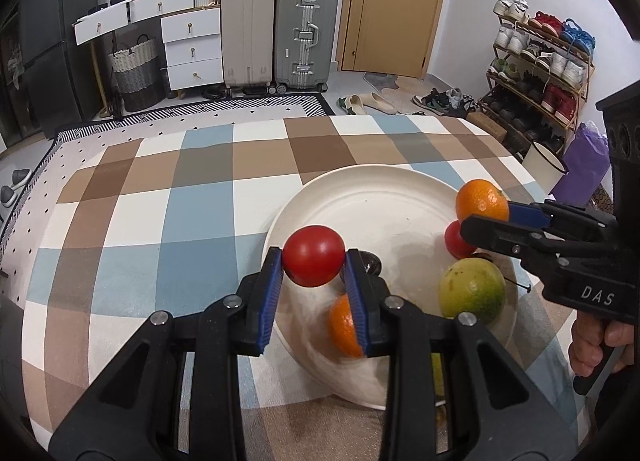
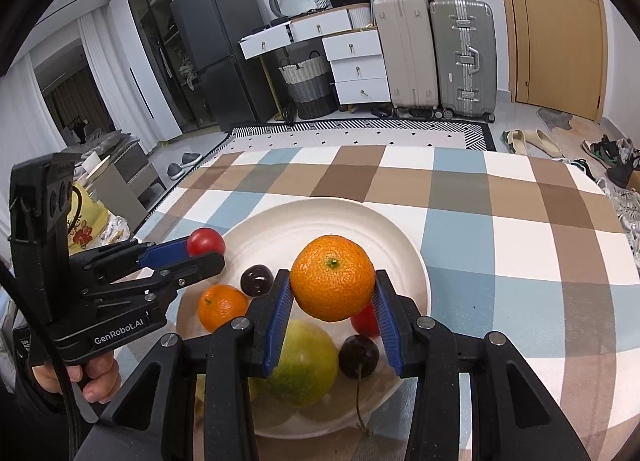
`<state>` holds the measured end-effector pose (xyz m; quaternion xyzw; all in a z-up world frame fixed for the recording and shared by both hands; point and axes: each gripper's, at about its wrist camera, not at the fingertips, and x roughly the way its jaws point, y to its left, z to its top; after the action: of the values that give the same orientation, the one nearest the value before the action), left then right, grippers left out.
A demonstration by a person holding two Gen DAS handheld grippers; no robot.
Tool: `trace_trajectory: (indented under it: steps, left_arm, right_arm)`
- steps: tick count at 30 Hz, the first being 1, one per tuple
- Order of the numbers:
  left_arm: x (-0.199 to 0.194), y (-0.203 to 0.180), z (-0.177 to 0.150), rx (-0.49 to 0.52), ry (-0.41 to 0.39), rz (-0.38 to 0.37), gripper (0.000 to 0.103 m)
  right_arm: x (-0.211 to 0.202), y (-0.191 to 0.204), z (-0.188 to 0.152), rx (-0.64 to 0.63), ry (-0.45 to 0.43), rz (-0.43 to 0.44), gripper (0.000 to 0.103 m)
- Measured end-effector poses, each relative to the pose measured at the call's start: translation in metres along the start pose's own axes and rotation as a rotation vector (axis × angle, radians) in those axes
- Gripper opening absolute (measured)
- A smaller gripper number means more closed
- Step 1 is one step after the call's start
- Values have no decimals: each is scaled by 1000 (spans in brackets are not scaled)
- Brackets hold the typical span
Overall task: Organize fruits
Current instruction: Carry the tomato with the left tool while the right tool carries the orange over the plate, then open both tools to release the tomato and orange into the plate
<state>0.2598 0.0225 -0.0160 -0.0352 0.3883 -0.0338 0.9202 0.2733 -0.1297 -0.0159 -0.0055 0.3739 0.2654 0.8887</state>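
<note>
My left gripper (image 1: pixel 314 257) is shut on a small red tomato (image 1: pixel 313 256), held over the left side of the white plate (image 1: pixel 372 197). That gripper also shows at the left of the right wrist view, its blue pads (image 2: pixel 166 251) clamping the tomato (image 2: pixel 206 242). My right gripper (image 2: pixel 333 289) is shut on an orange mandarin (image 2: pixel 332 278), above the plate (image 2: pixel 404 257). In the plate lie a second mandarin (image 2: pixel 222 307), a green-yellow citrus (image 2: pixel 304 365), a second red tomato (image 2: pixel 365 321) and two dark cherries (image 2: pixel 257 279) (image 2: pixel 359 356).
The plate sits on a checked tablecloth (image 1: pixel 160 221) in blue, brown and white. Beyond the table edge stand suitcases (image 1: pixel 280 33), a white drawer unit (image 1: pixel 192 49), a woven basket (image 1: pixel 136 69) and a shoe rack (image 1: pixel 540 73). A hand (image 2: pixel 96 377) grips the left tool.
</note>
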Motion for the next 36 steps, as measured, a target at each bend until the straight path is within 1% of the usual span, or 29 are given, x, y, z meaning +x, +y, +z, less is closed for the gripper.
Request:
trace_trajectory:
  steps: [8, 14, 24, 31, 33, 35, 36]
  left_arm:
    - [15, 0, 1, 7, 18, 5, 29]
    - [22, -3, 0, 17, 29, 9, 29]
    - [21, -4, 0, 12, 29, 8, 29]
    - [21, 0, -2, -16, 38, 5, 29]
    - [19, 0, -3, -18, 36, 13, 29]
    - [14, -1, -3, -15, 17, 8, 29]
    - [11, -2, -4, -14, 7, 7, 32]
  right_arm:
    - [17, 0, 1, -11, 30, -2, 41]
    - [22, 1, 3, -19, 32, -7, 41]
    - [27, 7, 4, -46, 43, -34, 41]
    - [27, 10, 5, -64, 58, -63, 41]
    - [26, 10, 5, -63, 59, -67, 43]
    - [20, 8, 5, -49, 32, -75, 48]
    - [15, 6, 5, -40, 15, -83, 49]
